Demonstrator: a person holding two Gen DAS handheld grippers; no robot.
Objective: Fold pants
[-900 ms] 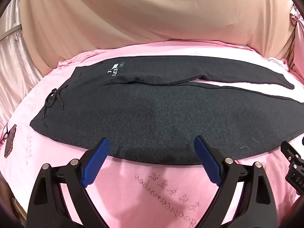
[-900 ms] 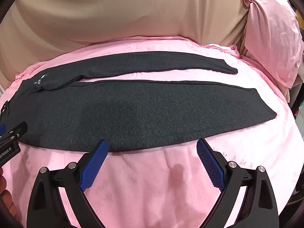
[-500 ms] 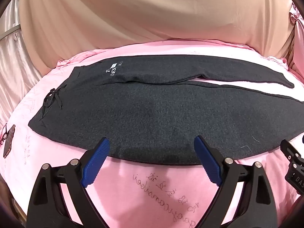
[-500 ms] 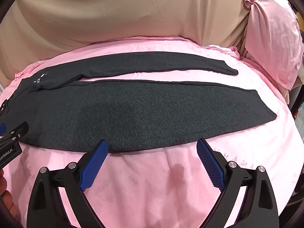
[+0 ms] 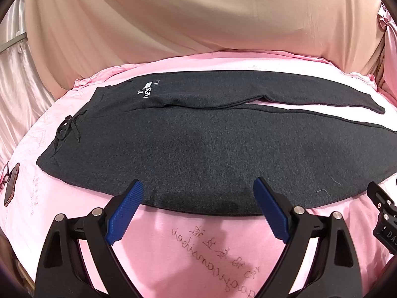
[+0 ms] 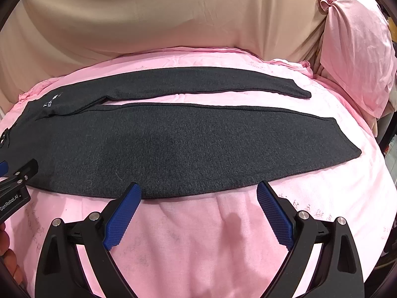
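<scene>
Dark grey pants (image 5: 211, 144) lie flat on the pink sheet, waistband with a black drawstring bow (image 5: 67, 129) at the left, both legs stretching right. White lettering (image 5: 147, 92) marks the far hip. My left gripper (image 5: 197, 196) is open and empty, its blue pads just at the near edge of the near leg. In the right wrist view the pants (image 6: 188, 144) show both leg ends at the right. My right gripper (image 6: 198, 196) is open and empty at the near leg's front edge. Each gripper shows at the other view's side edge.
The pink sheet (image 5: 198, 253) carries handwriting near me. A beige curtain (image 6: 161, 17) hangs behind the bed. A pink pillow (image 6: 357, 49) stands at the far right. A small dark object (image 5: 11, 183) lies at the left edge of the sheet.
Both grippers have crept slightly forward toward the near edge of the pants. Both stay open; the pants have not moved.
</scene>
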